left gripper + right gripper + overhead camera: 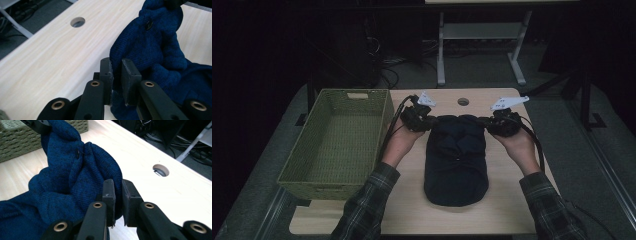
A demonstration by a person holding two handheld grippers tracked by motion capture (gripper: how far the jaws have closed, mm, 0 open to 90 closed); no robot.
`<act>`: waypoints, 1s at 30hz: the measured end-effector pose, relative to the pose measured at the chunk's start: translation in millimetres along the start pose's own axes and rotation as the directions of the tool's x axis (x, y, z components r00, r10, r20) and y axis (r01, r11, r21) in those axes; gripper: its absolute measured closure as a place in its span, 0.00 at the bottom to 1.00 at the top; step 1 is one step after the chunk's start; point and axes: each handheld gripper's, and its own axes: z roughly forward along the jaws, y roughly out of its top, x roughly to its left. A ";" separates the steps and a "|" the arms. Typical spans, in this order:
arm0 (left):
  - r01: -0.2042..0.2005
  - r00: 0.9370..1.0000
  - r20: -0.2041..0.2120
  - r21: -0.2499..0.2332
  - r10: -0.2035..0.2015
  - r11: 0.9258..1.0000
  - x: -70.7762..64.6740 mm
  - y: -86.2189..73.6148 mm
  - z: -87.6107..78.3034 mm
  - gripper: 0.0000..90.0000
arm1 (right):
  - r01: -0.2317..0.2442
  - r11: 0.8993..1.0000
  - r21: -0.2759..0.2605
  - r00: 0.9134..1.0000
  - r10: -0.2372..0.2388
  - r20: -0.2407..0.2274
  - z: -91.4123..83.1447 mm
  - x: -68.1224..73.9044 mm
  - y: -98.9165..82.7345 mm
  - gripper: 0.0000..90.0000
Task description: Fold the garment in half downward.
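Note:
A dark blue knitted garment (456, 160) lies folded on the wooden table (507, 210), its far end bunched up. My left gripper (430, 121) pinches the garment's far left corner; in the left gripper view its jaws (117, 75) are shut on a fold of the blue knit (150, 47). My right gripper (486, 121) holds the far right corner. There the jaws (118, 195) close on the knit fabric (75, 177), a small dark button showing on it.
A green woven basket (337, 142) stands at the table's left side, beside my left forearm. A round cable hole (463, 101) sits in the table's far edge. Beyond the table stand a white desk frame (482, 45) and cables on the floor.

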 end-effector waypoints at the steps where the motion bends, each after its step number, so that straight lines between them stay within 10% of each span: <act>1: -0.001 1.000 0.002 -0.001 0.001 1.000 -1.2 -1.8 -0.5 0.89 | 0.001 1.000 0.001 1.000 -0.001 -0.004 -0.2 0.9 -1.4 0.90; 30: 0.012 0.994 0.105 0.025 -0.014 1.000 -30.2 -38.5 -8.7 0.87 | -0.011 1.000 -0.002 0.993 0.011 -0.114 -14.5 31.8 -43.7 0.87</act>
